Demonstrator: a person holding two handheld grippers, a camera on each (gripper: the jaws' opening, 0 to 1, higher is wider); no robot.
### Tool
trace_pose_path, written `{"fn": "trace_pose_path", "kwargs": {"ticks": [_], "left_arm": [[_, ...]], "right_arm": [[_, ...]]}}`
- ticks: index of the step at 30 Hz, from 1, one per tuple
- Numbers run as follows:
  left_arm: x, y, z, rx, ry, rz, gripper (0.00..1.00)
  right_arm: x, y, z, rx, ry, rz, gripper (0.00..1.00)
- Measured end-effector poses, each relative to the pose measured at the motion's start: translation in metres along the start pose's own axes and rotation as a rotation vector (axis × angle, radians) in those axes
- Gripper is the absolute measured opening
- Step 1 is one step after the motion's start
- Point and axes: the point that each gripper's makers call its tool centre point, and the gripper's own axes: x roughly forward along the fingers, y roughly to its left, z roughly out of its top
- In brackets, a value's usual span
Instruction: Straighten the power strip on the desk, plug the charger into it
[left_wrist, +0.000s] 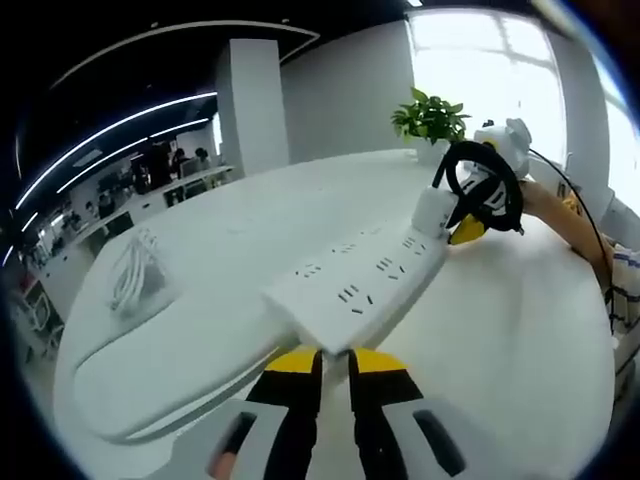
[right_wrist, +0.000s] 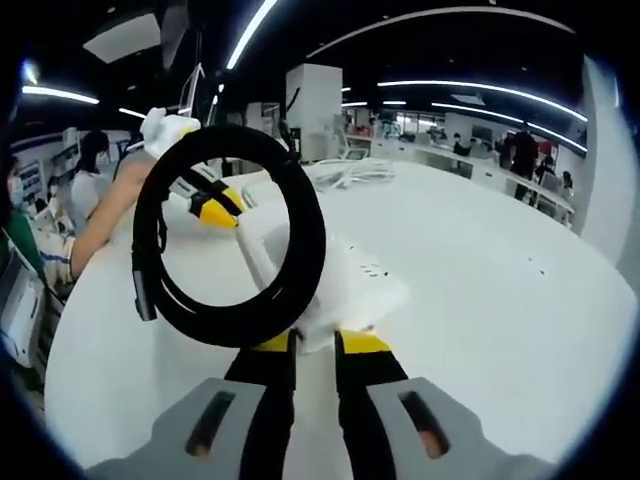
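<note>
Clamped between my left gripper's (left_wrist: 335, 362) yellow-tipped jaws, at the bottom centre of the left gripper view, is the near end of the white power strip (left_wrist: 358, 280), which runs from there up and to the right across the white desk (left_wrist: 500, 340). At its far end, in the upper right of that frame, sits the white charger (left_wrist: 432, 210) with its black cable coil (left_wrist: 487, 186), and my right gripper's yellow tip comes in there beside a hand. In the right gripper view my right gripper (right_wrist: 315, 345) is at the bottom centre, jaws closed on the charger (right_wrist: 322, 322), with the cable coil (right_wrist: 230, 235) looped large just above them and the power strip (right_wrist: 350, 270) lying behind it. Left of the strip in the left gripper view lies a bundle of white cable (left_wrist: 133, 275); a potted plant (left_wrist: 430, 117) stands at the desk's far edge, top right.
</note>
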Motion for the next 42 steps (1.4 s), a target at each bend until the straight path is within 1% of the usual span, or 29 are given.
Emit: {"fn": "trace_pose_path", "kwargs": {"ticks": [17,26,39,42], "left_arm": [[0.001,0.005,0.003,-0.023,-0.015,0.025,0.06],[0.002,0.009,0.006,-0.016,-0.014,0.036,0.05],[0.001,0.01,0.006,-0.016,-0.018,0.044,0.05],[0.001,0.01,0.007,0.003,-0.02,0.048,0.04]], "right_arm": [[0.002,-0.007,0.0,0.038,-0.012,-0.04,0.09],[0.003,-0.008,0.0,0.049,-0.014,-0.046,0.09],[0.003,-0.008,0.0,0.053,-0.014,-0.054,0.09],[0.003,-0.008,0.001,0.042,-0.008,-0.064,0.09]]}}
